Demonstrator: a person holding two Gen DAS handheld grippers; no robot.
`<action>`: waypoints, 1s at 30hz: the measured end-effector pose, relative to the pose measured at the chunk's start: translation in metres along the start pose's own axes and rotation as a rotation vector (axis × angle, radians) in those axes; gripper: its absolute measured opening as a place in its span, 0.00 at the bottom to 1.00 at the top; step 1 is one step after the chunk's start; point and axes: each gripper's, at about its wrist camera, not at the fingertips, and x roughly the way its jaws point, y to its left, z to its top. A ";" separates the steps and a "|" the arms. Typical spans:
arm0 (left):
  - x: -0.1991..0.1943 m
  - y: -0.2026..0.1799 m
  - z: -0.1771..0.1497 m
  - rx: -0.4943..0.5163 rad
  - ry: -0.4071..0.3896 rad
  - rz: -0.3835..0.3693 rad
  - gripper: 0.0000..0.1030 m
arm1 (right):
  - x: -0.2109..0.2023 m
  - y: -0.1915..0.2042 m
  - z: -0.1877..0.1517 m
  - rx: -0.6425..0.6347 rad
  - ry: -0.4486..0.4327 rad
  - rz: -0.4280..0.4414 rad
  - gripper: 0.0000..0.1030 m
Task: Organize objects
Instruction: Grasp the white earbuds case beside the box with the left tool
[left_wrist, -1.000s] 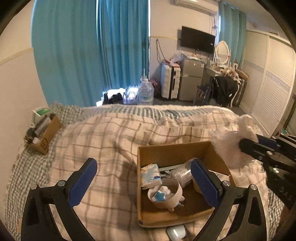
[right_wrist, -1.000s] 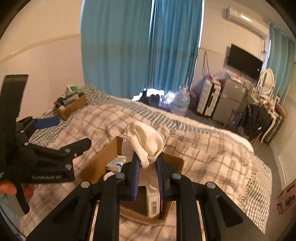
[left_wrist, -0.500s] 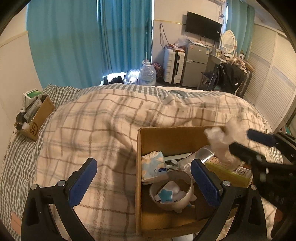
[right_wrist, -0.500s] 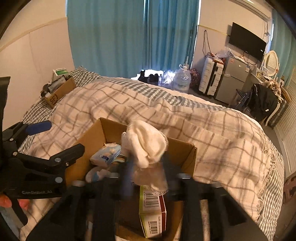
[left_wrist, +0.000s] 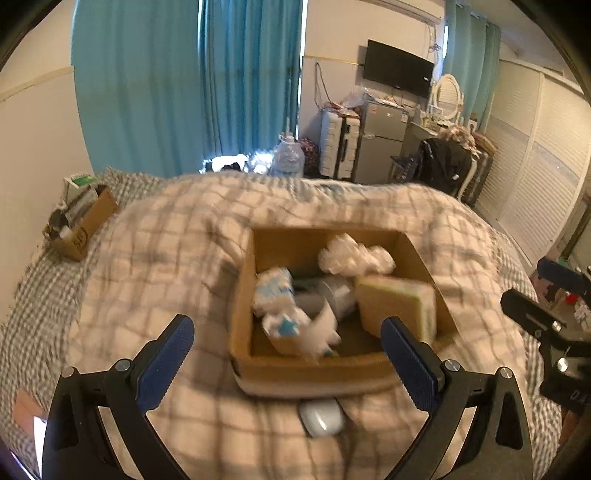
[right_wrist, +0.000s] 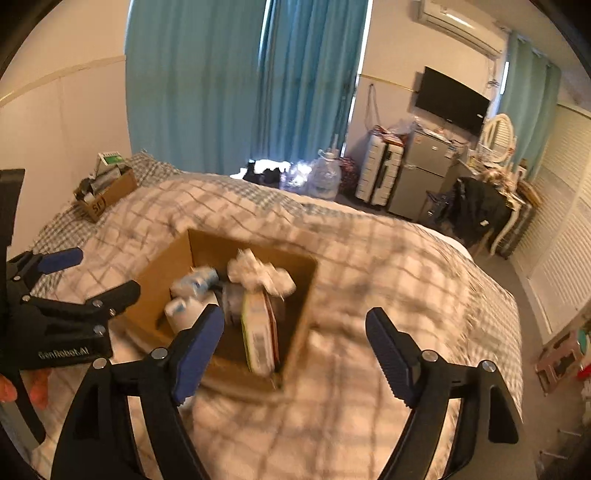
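The cardboard box (left_wrist: 314, 363) sits on the plaid blanket (left_wrist: 166, 266) of the bed, and the crumpled white cloth (left_wrist: 354, 256) lies inside it against the far wall, at about 1 o'clock from the box's middle. Beside the cloth, at the box's 3 o'clock side, a yellow-green carton (left_wrist: 397, 302) stands on edge; toward 9 o'clock lies a blue-and-white tissue pack (left_wrist: 275, 290), with what looks like a white cup with a blue star (left_wrist: 291, 328) in front of it, though motion blur makes that unsure. A white mouse (left_wrist: 321, 419) rests on the blanket just outside the box's near wall, at 6 o'clock.

The left tongs (left_wrist: 286, 356) are spread wide and hold nothing, hanging over the near edge of the box. The right tongs (right_wrist: 295, 350) are also spread wide and empty, above the box's near right corner, apart from the cloth. A second small box (right_wrist: 105, 194) of odds and ends sits well apart at 10 o'clock, near the wall.
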 end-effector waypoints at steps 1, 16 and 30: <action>0.001 -0.004 -0.006 0.004 0.011 -0.005 1.00 | -0.002 -0.001 -0.010 -0.003 0.010 -0.004 0.77; 0.057 -0.028 -0.084 0.058 0.139 0.049 0.98 | 0.056 -0.001 -0.093 0.025 0.155 0.039 0.77; 0.121 -0.053 -0.117 0.210 0.283 0.020 0.65 | 0.066 -0.007 -0.103 0.072 0.179 0.069 0.77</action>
